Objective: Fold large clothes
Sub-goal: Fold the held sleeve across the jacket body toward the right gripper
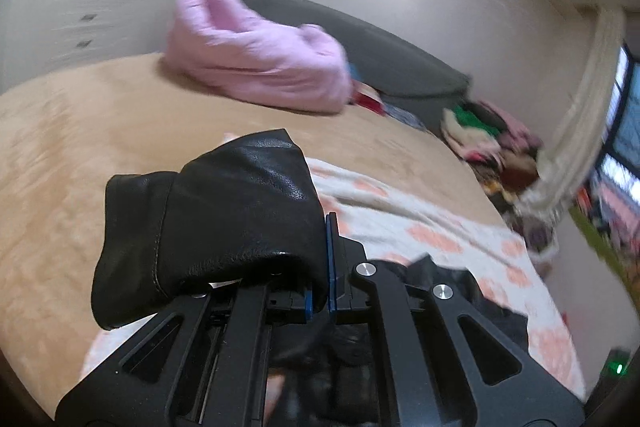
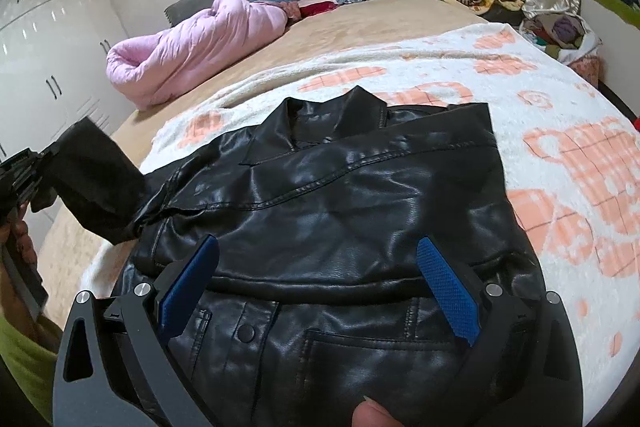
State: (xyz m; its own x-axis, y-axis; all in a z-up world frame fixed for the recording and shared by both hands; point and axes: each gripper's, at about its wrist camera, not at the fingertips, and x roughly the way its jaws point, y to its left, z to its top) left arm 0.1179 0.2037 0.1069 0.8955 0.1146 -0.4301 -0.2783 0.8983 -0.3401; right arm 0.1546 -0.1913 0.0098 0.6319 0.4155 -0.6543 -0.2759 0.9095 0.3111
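Black leather jacket (image 2: 340,227) lies flat under my right gripper (image 2: 316,283), whose blue pads stand wide apart above it, with bare blanket (image 2: 560,155) to its right. My left gripper (image 1: 320,267) is clamped on the lifted sleeve (image 1: 224,211), which hides its left finger. Beyond: open tan bedspread (image 1: 100,131), a blurred pink duvet (image 1: 256,67).
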